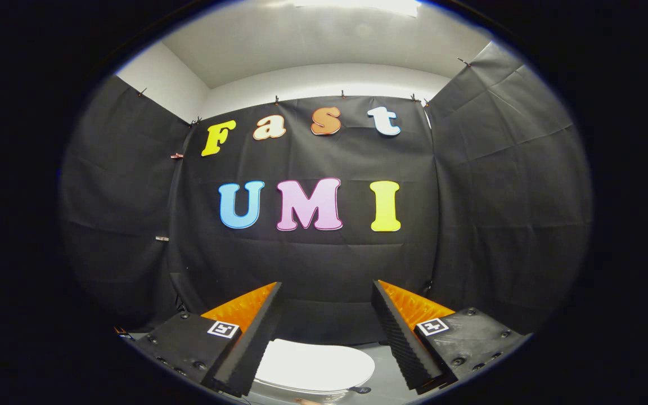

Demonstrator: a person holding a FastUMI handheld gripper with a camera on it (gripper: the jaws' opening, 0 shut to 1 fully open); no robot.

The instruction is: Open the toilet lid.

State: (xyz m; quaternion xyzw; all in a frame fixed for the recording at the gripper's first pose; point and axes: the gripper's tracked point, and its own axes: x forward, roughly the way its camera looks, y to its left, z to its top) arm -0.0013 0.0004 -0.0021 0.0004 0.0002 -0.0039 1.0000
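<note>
Gripper [327,289] held high, fingers spread wide apart, nothing between them, touching nothing. White oval toilet lid [314,367] sits below and between the fingers, near side of the scene, lying flat and closed on the bowl. Small dark button-like piece [361,389] at the lid's right near edge; can't tell what it is. Light grey floor [383,379] to the right of the lid. Black cloth booth wall [313,264] beyond the fingers, white ceiling [313,39] above it.

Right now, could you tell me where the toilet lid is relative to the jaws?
In the gripper view, the toilet lid lies closed and flat, low down between the open gripper jaws and below them, in front of the black cloth wall.
</note>
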